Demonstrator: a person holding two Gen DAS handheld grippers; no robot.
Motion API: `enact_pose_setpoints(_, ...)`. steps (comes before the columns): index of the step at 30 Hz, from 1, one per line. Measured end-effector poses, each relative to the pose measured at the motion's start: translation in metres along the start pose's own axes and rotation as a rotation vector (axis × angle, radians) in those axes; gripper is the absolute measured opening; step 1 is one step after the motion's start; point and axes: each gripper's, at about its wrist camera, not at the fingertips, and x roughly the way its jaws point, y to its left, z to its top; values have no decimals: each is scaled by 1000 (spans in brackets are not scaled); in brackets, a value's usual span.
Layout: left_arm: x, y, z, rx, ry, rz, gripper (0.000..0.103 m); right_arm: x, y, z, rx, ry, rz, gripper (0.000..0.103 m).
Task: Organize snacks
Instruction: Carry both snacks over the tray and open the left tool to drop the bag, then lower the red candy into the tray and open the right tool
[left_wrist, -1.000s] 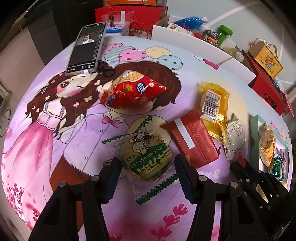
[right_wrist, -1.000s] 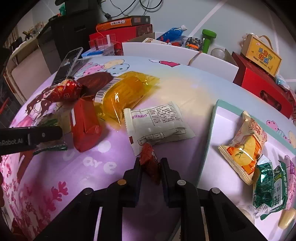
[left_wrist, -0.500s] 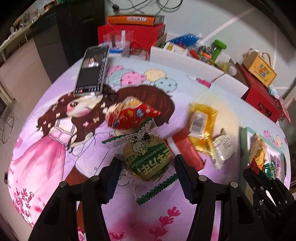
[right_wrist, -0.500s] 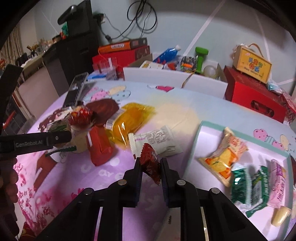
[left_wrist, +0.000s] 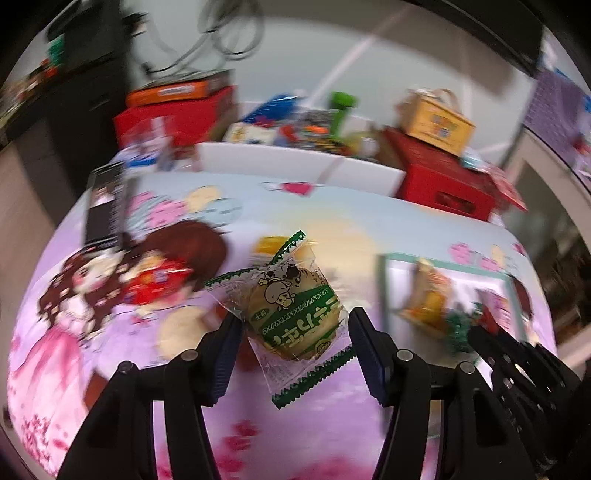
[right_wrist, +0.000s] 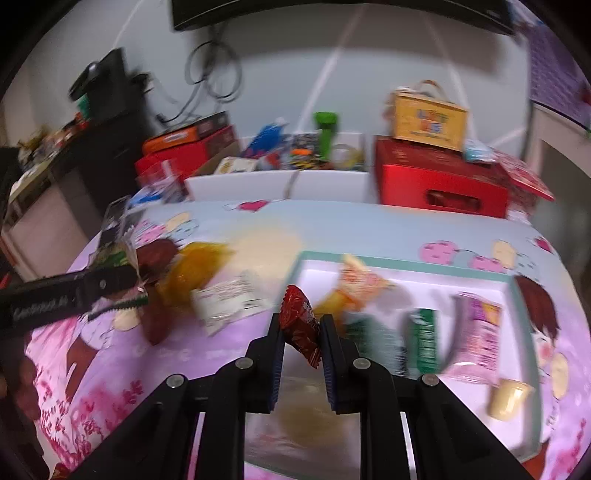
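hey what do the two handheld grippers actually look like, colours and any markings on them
Both are matte black plastic: the left gripper and the right gripper each have two angular fingers with silver rivets at the joints and ribbed dark blue pads. In the right wrist view, the left gripper's side bears blurred white lettering. No cables or sleeves show.

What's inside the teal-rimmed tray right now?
In the tray: an orange snack bag, two green packets, a pink packet and a small yellow cup. Its near left corner is hidden behind the right gripper and its red packet.
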Motion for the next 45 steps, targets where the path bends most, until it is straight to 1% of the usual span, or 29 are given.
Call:
enact_pose_setpoints(5, 3, -59, -3, 123, 9, -120, 60, -17, -43, -3, 102, -13, -70, 21)
enact_pose_setpoints(7, 5, -82, -7, 179, 15, -152, 60, -24, -61, -6, 139, -12, -117, 21)
enact_pose_setpoints(11, 9, -128, -20, 289, 38, -216, 60, -34, -93, -13, 232, -2, -166, 21)
enact_pose_setpoints(14, 13, -151, -30, 345, 54, -247, 60, -40, -113, -19, 288, 11, -182, 21)
enact_pose_setpoints(17, 19, -167, -38, 379, 75, -268, 60, -46, -130, -24, 321, 16, -205, 21)
enact_pose_setpoints(22, 30, -177, -45, 417, 92, -257, 60, -49, -145, -29, 358, 22, -206, 21)
enact_pose_setpoints(28, 37, -182, -51, 435, 108, -252, 60, -38, -141, -31, 340, 63, -188, 21)
enact_pose_setpoints(31, 37, -182, -52, 426, 116, -257, 60, -31, -139, -34, 334, 91, -191, 22)
enact_pose_setpoints(32, 37, -182, -51, 421, 118, -259, 62, -30, -139, -34, 332, 95, -189, 23)
enact_pose_setpoints(33, 37, -181, -51, 421, 119, -259, 67, -30, -139, -34, 331, 97, -188, 23)
enact_pose_setpoints(35, 35, -181, -50, 427, 113, -254, 72, -28, -138, -34, 328, 104, -191, 23)
enact_pose_setpoints(40, 29, -178, -47, 426, 103, -255, 72, -28, -136, -32, 319, 103, -190, 23)
enact_pose_setpoints(45, 21, -171, -42, 418, 79, -249, 76, -29, -136, -30, 323, 97, -190, 23)
